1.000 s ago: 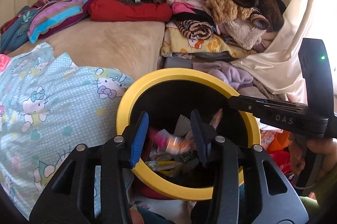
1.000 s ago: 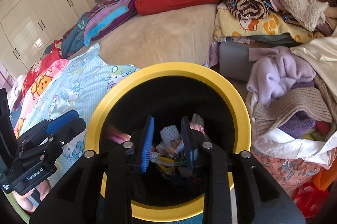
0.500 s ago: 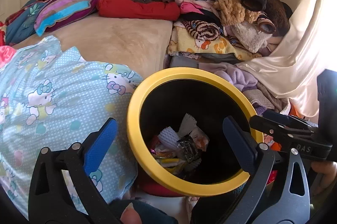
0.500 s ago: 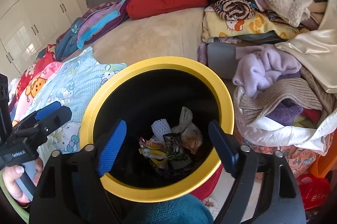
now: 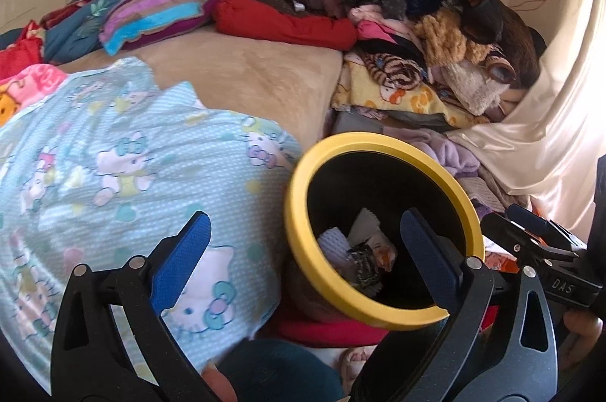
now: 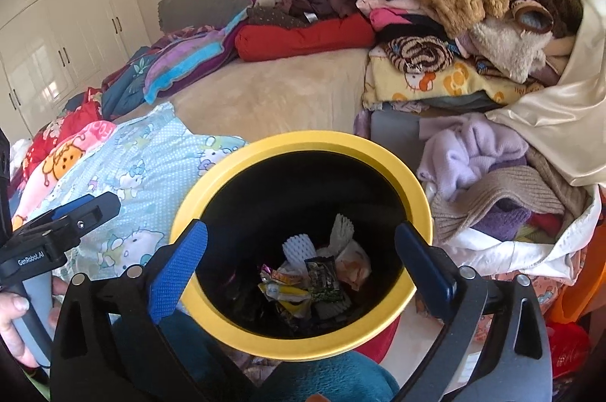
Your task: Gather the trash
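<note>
A black bin with a yellow rim (image 5: 382,137) (image 6: 303,139) stands beside the bed. At its bottom lies trash (image 6: 314,277) (image 5: 363,250): several wrappers, white foam netting and crumpled paper. My left gripper (image 5: 303,231) is open and empty, set to the left of the bin over the quilt, with its right finger over the bin's mouth. My right gripper (image 6: 301,239) hangs above the bin's mouth; its jaws are opening and hold nothing. Each gripper also shows at the edge of the other's view, the right gripper (image 5: 530,235) and the left gripper (image 6: 72,212).
A light blue cartoon-cat quilt (image 5: 132,175) covers the near bed, with beige blanket (image 5: 242,76) behind. A tall heap of clothes (image 5: 416,16) rises at the right and spills beside the bin. White wardrobes (image 6: 57,35) line the left wall. A hand (image 6: 15,311) grips the left handle.
Both grippers went from nearly shut to wide open and the wrappers between their fingers dropped into the bin. Both pulled back and up; the left one shifted left.
</note>
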`<state>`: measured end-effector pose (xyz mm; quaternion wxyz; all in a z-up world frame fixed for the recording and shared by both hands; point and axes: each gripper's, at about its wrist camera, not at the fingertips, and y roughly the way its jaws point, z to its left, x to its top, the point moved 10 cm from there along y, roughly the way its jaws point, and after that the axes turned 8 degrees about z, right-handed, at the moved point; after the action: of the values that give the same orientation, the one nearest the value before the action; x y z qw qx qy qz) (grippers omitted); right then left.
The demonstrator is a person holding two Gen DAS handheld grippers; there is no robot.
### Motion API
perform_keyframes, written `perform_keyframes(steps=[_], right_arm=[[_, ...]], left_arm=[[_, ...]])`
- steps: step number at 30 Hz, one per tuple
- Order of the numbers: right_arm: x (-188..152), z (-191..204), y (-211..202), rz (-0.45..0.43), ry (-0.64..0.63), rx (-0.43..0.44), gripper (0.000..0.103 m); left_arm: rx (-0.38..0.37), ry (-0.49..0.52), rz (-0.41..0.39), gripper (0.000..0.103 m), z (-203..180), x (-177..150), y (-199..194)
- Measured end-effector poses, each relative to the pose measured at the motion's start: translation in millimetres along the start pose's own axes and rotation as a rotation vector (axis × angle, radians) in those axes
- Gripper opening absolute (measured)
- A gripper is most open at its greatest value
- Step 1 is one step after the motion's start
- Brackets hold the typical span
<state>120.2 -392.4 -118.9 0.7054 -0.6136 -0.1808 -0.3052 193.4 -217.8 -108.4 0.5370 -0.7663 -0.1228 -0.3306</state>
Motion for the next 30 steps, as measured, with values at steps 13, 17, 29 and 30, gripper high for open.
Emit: perform_keyframes(steps=[13, 17, 29, 30], right_arm=[[-6.3, 50.6, -28.0, -0.124, -0.064, -0.007, 0.097], [-5.2, 66.8, -45.7, -0.212, -0.091, -0.019, 0.097], [-11.0, 100.2, -97.1, -0.457, -0.132, -0.063, 0.097], [-12.1, 102.3, -98.8, -0.463, -0.136, -0.062, 0.097]], left_arm=[[0.134, -0.023, -0.108, 0.092, 44.4, -18.9, -61.6], [0.165, -0.041, -0.150, 0.092, 56.9, -22.5, -80.9], [0.250, -0.054, -0.322, 0.092, 83.8, -46.5, -140.4], [0.253, -0.057, -0.335, 0.092, 86.0, -48.1, -144.1]])
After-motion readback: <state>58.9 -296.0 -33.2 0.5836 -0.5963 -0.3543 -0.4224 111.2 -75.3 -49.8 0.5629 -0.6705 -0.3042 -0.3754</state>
